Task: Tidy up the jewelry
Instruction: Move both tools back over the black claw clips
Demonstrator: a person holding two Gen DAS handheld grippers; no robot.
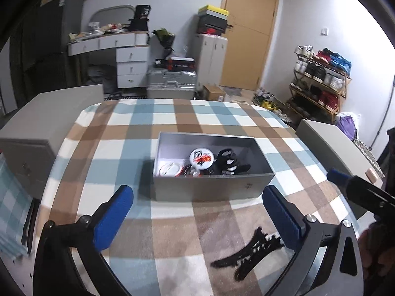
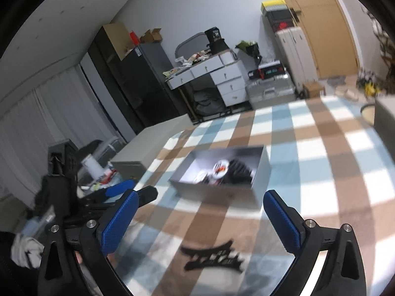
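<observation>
- Grey box [image 1: 209,187], open-topped and rectangular with matte straight walls, sits mid-table on the checked cloth [image 1: 172,234].
- Inside the box: a round white tin [image 1: 201,159] with a red-orange print, a second white round lid [image 1: 169,169] beside it, and a black hair claw [image 1: 229,164] with white marks, all bunched toward the near wall.
- On the cloth, nearer than the box and apart from it: a black ornate clip [image 1: 246,254], flat, with jagged teeth and a curved spine. It reads blurred in the right wrist view.
- Cloth is soft woven plaid in brown, pale blue and cream squares.
- Left gripper [image 1: 197,219]: blue ribbed pads spread wide, nothing between them.
- Right gripper [image 2: 200,224]: also spread wide, empty, with the ornate clip lying below its gap.
</observation>
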